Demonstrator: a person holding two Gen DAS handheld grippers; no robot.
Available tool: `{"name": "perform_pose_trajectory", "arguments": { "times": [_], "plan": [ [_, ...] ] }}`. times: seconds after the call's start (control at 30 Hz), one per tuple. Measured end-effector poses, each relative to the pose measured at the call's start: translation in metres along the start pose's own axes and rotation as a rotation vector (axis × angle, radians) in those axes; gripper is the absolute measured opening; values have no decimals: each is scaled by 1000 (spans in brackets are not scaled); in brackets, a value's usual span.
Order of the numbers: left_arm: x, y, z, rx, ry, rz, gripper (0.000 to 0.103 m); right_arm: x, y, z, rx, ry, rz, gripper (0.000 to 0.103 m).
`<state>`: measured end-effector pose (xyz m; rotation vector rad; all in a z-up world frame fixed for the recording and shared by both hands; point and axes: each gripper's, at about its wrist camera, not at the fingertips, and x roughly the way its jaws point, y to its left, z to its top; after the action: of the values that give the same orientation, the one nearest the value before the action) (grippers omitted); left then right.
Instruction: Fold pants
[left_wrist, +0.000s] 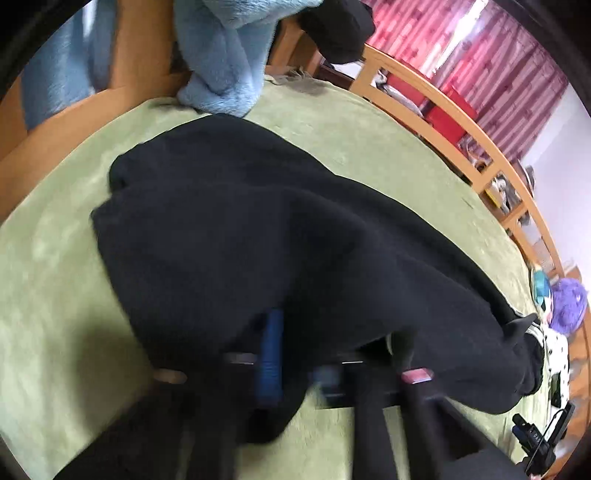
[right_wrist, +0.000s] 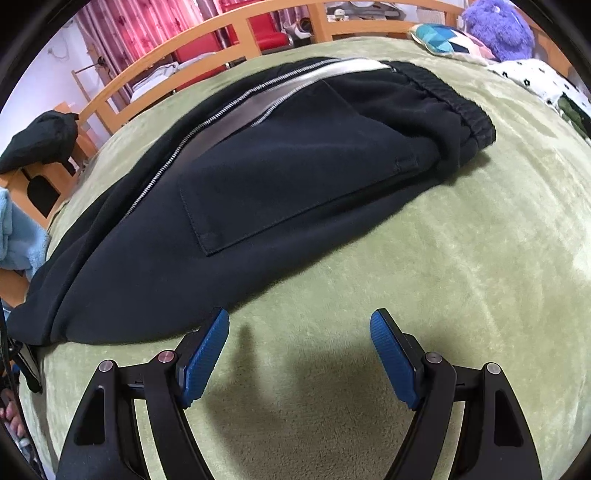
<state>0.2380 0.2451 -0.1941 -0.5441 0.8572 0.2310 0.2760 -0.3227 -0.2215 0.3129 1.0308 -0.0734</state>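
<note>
Black pants (right_wrist: 280, 173) with a silver side stripe and a back pocket lie on a green blanket (right_wrist: 461, 258), waistband at the right. My right gripper (right_wrist: 299, 332) is open and empty, just in front of the pants' near edge, hovering over the blanket. In the left wrist view the pants (left_wrist: 258, 236) drape over my left gripper (left_wrist: 295, 354); one blue pad (left_wrist: 271, 354) shows with black cloth against it, the other finger is hidden. The view is blurred.
A wooden bed rail (right_wrist: 221, 48) runs along the far side. A light blue fluffy garment (left_wrist: 221, 59) lies at the blanket's far end. A purple plush toy (right_wrist: 498, 29), a patterned cushion (right_wrist: 439, 40) and a spotted cloth (right_wrist: 535, 81) sit past the waistband.
</note>
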Motion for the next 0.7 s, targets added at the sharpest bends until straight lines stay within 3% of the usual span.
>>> {"name": "perform_pose_trajectory", "arguments": {
  "times": [0.17, 0.27, 0.37, 0.5, 0.67, 0.7],
  "plan": [
    [-23, -14, 43, 60, -151, 1, 7, 3, 3, -2, -1, -7, -21, 78],
    [-20, -23, 82, 76, -191, 8, 7, 4, 2, 0, 14, -16, -21, 78],
    [2, -24, 118, 31, -166, -14, 7, 7, 3, 11, 31, -32, -23, 78],
    [35, -32, 151, 17, -125, 29, 7, 10, 7, 24, 49, -47, -26, 78],
    [77, -51, 167, 69, 9, 182, 8, 8, 11, 33, 42, -57, -38, 78],
    [75, -50, 165, 72, 9, 191, 19, 8, 12, 33, 38, -56, -36, 78]
  ]
}}
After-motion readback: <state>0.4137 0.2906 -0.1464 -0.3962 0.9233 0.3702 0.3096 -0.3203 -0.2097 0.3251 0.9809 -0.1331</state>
